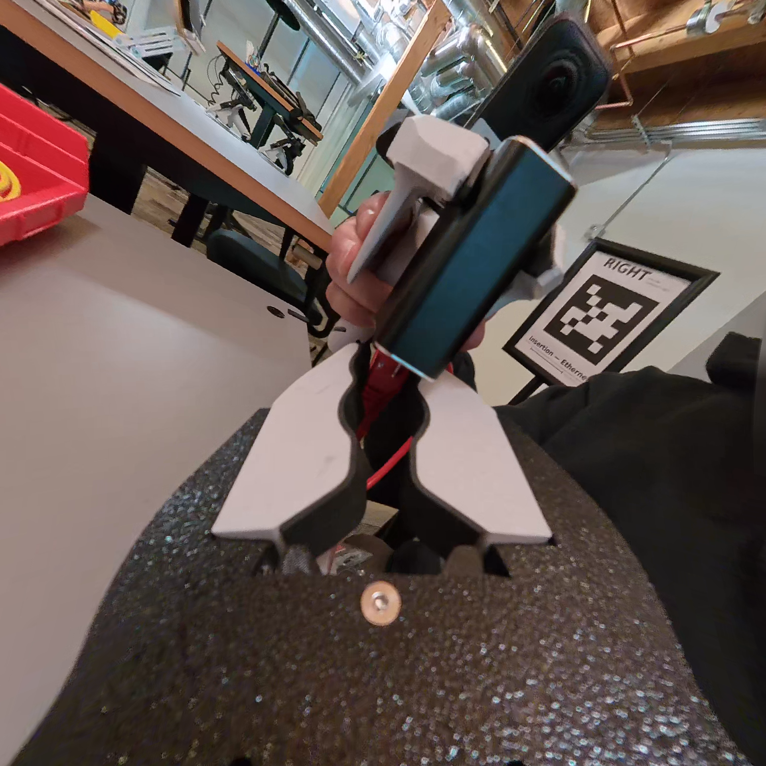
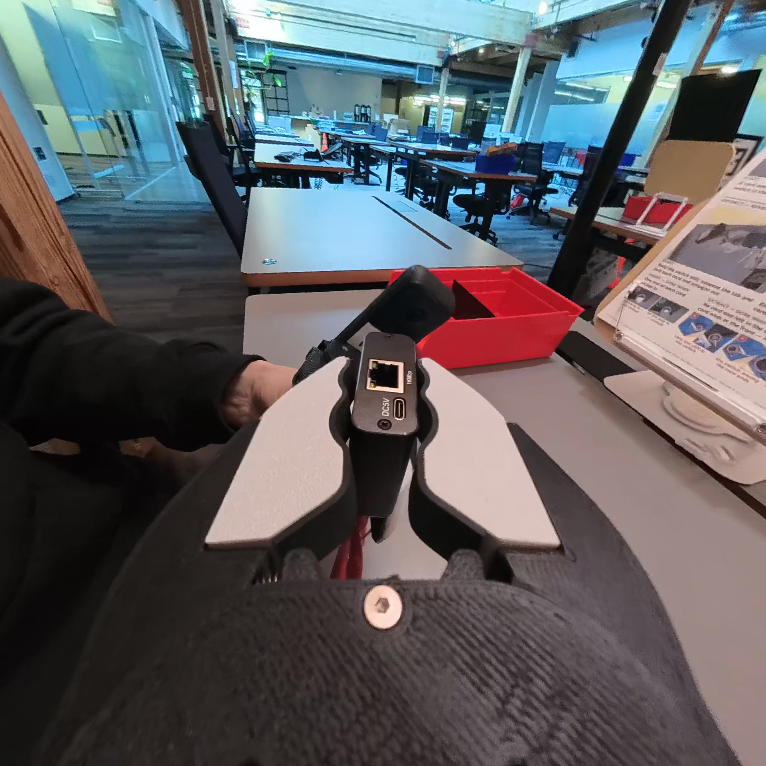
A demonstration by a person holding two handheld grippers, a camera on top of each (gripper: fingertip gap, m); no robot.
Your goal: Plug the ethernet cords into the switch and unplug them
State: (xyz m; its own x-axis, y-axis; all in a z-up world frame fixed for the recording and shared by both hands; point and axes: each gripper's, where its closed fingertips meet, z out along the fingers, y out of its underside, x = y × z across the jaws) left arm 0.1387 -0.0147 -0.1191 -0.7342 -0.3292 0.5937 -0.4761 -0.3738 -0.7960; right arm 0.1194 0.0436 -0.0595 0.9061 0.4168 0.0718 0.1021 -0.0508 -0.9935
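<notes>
Upright, switch [image 2: 383, 398] port-end facing right wrist camera

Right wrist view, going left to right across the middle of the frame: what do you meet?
Black sleeve → hand → switch held between the hand-held gripper's fingers → red bin → instruction sheet on its stand.

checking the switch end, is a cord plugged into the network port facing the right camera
No, the network port on the end of the switch held in the right gripper is open and empty, with no plug in it.
</notes>
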